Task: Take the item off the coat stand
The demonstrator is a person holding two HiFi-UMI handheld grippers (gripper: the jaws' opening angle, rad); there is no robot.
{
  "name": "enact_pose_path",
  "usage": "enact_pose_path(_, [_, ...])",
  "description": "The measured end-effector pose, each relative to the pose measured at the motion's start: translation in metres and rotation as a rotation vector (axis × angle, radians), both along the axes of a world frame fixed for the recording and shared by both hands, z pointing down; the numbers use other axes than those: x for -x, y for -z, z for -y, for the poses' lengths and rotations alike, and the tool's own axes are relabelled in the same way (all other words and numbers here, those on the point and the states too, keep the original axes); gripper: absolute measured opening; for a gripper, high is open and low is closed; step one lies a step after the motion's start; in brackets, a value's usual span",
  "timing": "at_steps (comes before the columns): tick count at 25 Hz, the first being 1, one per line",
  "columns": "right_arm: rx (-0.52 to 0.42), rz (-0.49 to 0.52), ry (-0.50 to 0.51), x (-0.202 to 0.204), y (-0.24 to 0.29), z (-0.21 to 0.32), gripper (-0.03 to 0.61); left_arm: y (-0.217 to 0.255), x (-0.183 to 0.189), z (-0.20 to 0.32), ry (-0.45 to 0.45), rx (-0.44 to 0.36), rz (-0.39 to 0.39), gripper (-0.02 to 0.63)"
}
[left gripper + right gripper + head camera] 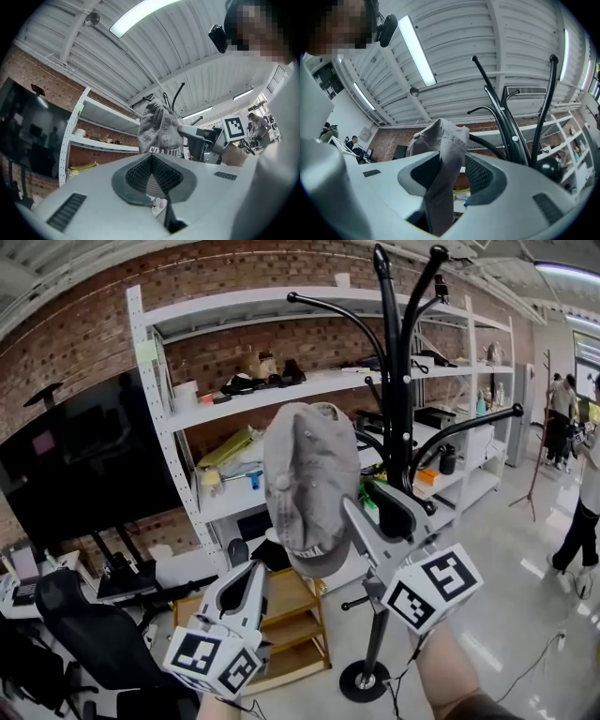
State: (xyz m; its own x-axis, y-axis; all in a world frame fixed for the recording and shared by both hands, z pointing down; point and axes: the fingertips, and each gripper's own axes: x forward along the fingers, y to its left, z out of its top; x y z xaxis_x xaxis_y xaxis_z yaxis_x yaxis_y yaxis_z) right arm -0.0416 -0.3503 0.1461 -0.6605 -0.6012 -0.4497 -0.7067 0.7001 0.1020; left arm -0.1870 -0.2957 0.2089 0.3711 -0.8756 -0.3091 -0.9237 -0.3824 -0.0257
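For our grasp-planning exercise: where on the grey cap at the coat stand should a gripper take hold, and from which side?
Grip the grey cap at its lower edge, coming from below. That edge hangs free in front of the coat stand, whose arms curve upward, so an upward lift should probably clear them.

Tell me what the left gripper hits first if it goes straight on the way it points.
Most likely the grey cap, which hangs just ahead of the left gripper in its own view; how far off it is I cannot tell.
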Motion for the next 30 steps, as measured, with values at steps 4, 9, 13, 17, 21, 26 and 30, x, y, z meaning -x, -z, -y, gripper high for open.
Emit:
enact_pose_path(4, [0.014, 0.033, 0.030, 0.001, 0.011, 0.002, 0.189, 0.016, -0.001, 0.003, -0.005, -0.022, 0.004, 0.008])
enact_pose_path(9, [0.031, 0.036, 0.017, 0.004, 0.019, 0.009, 0.212, 0.037, -0.006, 0.005, -0.018, -0.056, 0.025, 0.006])
enact_pose_path(13, [0.047, 0.071, 0.035, 0.006, 0.023, 0.014, 0.212, 0.044, -0.006, 0.005, -0.021, -0.069, 0.027, 0.008])
enact_pose_path(17, [0.054, 0.088, 0.047, 0.009, 0.026, 0.017, 0.210, 0.047, -0.008, 0.007, -0.029, -0.068, 0.023, 0.008])
enact_pose_path(21, [0.036, 0.050, 0.038, 0.014, 0.028, 0.018, 0.210, 0.047, -0.007, 0.008, -0.030, -0.069, 0.022, 0.008])
enact_pose_path(26, [0.017, 0.088, 0.082, 0.013, 0.031, 0.017, 0.155, 0.041, -0.002, 0.011, -0.026, -0.053, 0.010, 0.008])
enact_pose_path(30, [0.003, 0.099, 0.084, 0.015, 0.032, 0.015, 0.089, 0.034, 0.003, 0.010, -0.022, -0.042, -0.001, 0.007])
